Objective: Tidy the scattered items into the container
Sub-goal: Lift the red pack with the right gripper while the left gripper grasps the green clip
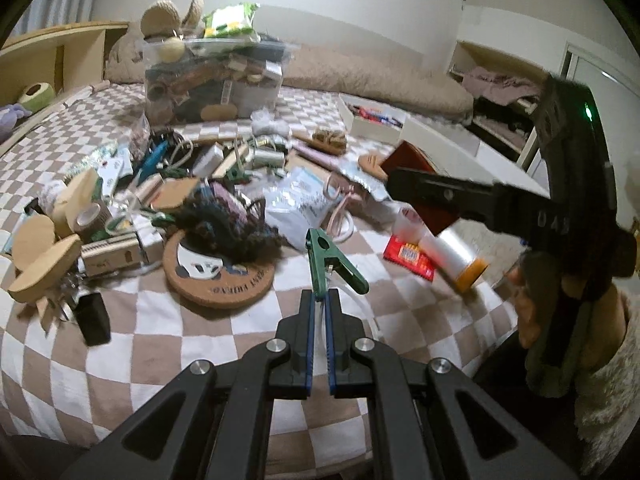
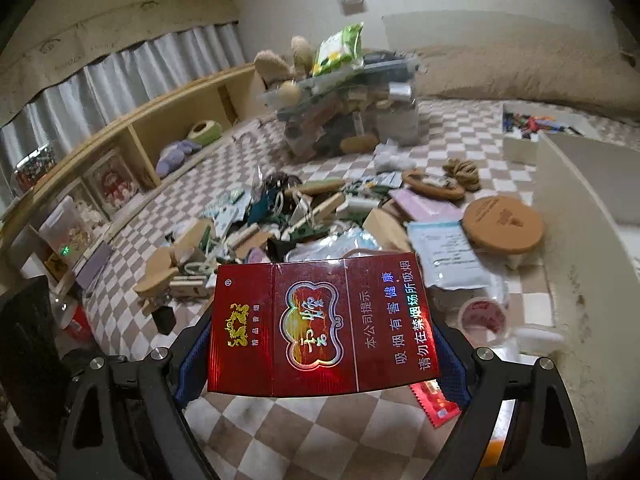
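Observation:
My left gripper (image 1: 319, 300) is shut on a green plastic clip (image 1: 329, 261) and holds it above the checkered bedspread. My right gripper (image 2: 320, 320) is shut on a red cigarette carton (image 2: 320, 326) held flat between its blue pads; it also shows in the left wrist view (image 1: 424, 184) at the right. A clear container (image 1: 216, 80), heaped full, stands at the far side of the bed, also in the right wrist view (image 2: 352, 116). A pile of scattered items (image 1: 168, 200) lies in front of it.
A cork coaster (image 1: 218, 276), a clear tape roll (image 1: 444, 248) and a red packet (image 1: 410, 258) lie near the grippers. A white box (image 2: 532, 132) of small items sits far right. A wooden shelf (image 2: 132, 136) runs along the left.

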